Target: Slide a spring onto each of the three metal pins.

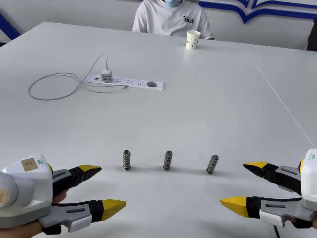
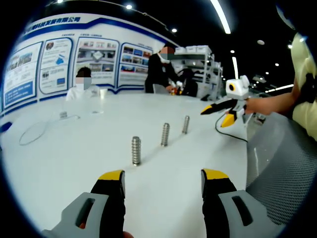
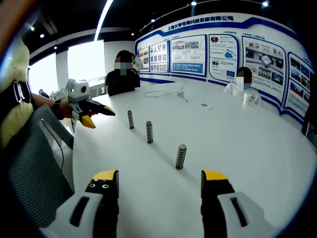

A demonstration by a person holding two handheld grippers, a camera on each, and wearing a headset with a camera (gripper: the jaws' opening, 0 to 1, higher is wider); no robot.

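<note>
Three metal pins stand in a row on the white table, each with a spring around it: the left one (image 1: pixel 127 159) (image 2: pixel 135 150) (image 3: pixel 131 119), the middle one (image 1: pixel 168 160) (image 2: pixel 165 134) (image 3: pixel 149 132) and the right one (image 1: pixel 212 164) (image 2: pixel 185 124) (image 3: pixel 181 156), which leans slightly. My left gripper (image 1: pixel 107 187) (image 2: pixel 161 176) is open at the near left, apart from the pins, with nothing between its jaws; it also appears in the right gripper view (image 3: pixel 101 117). My right gripper (image 1: pixel 245 184) (image 3: pixel 160 176) is open at the near right, holding nothing, and appears in the left gripper view (image 2: pixel 214 115).
A white power strip (image 1: pixel 127 83) with a plugged charger and looped cable (image 1: pixel 49 85) lies mid-table. A paper cup (image 1: pixel 192 39) stands at the far edge before a seated person (image 1: pixel 171 17). A grey mesh chair (image 2: pixel 282 173) is beside me.
</note>
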